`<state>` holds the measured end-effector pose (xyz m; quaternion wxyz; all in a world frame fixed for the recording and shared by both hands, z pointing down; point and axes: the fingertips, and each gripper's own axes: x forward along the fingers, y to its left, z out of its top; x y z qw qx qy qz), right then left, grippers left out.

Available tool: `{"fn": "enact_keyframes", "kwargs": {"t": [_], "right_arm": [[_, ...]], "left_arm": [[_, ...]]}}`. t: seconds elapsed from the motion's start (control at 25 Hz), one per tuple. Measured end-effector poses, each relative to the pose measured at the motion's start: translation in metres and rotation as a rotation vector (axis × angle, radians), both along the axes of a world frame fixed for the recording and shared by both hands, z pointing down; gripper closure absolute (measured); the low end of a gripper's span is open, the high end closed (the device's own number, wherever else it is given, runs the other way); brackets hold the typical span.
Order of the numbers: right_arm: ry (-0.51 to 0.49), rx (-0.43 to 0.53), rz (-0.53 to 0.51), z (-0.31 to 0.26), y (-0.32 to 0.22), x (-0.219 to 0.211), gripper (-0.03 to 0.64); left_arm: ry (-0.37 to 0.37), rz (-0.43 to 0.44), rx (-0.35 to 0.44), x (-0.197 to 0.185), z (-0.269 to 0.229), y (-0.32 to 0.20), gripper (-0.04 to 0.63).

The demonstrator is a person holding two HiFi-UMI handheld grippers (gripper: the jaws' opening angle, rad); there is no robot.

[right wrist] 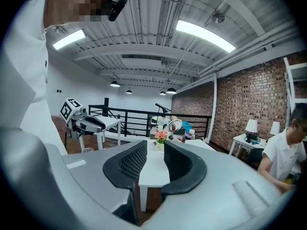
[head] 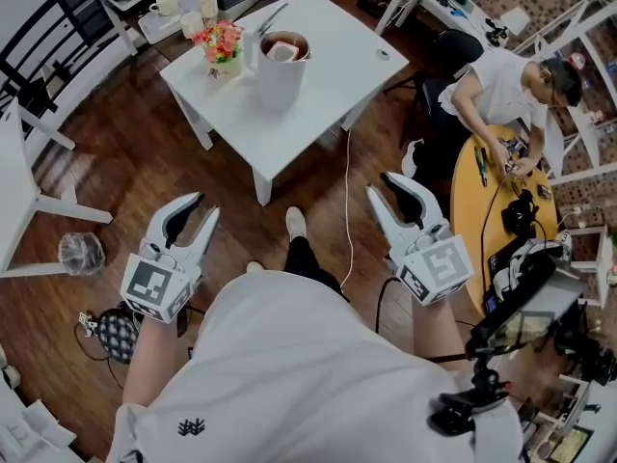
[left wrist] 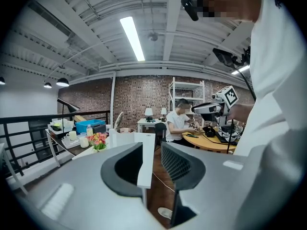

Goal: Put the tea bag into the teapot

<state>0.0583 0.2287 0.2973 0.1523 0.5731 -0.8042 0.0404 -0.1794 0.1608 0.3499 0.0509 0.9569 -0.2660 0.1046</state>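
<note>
A tall white teapot (head: pixel 281 69) stands on the white table (head: pixel 333 70), well ahead of me across bare wooden floor. A pale tea bag (head: pixel 281 52) shows inside its open top. A small round lid-like piece (head: pixel 383 54) lies near the table's right corner. My left gripper (head: pixel 200 210) and my right gripper (head: pixel 388 189) hang over the floor in front of my body, both open with nothing between the jaws. In the left gripper view the teapot (left wrist: pixel 123 136) is far off beyond the left gripper (left wrist: pixel 152 153). The right gripper (right wrist: pixel 156 159) faces the same table (right wrist: pixel 154 169).
A pot of pink flowers (head: pixel 222 44) stands beside the teapot. At the right a person (head: pixel 501 85) sits at a round wooden table (head: pixel 487 215). A white cable (head: pixel 347 201) runs over the floor. At the left are another white table (head: pixel 19 196) and a bagged bin (head: pixel 80 252).
</note>
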Motion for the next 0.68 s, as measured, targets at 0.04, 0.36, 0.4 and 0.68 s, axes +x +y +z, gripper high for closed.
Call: {"fn": "enact_keyframes", "kwargs": {"t": [0.04, 0.36, 0.4, 0.68], "right_arm": [[0.001, 0.0, -0.001, 0.0, -0.001, -0.001, 0.515], [0.002, -0.006, 0.005, 0.0, -0.006, 0.0, 0.515], [-0.001, -0.009, 0.004, 0.001, -0.007, -0.001, 0.515], [0.011, -0.024, -0.024, 0.012, -0.012, -0.001, 0.515]], "left_arm": [[0.0, 0.003, 0.003, 0.001, -0.001, 0.0, 0.5], [-0.013, -0.004, -0.002, -0.003, 0.004, 0.0, 0.5], [-0.011, -0.004, -0.006, -0.002, 0.005, 0.001, 0.5], [-0.003, -0.003, -0.009, 0.003, 0.008, -0.002, 0.5]]}}
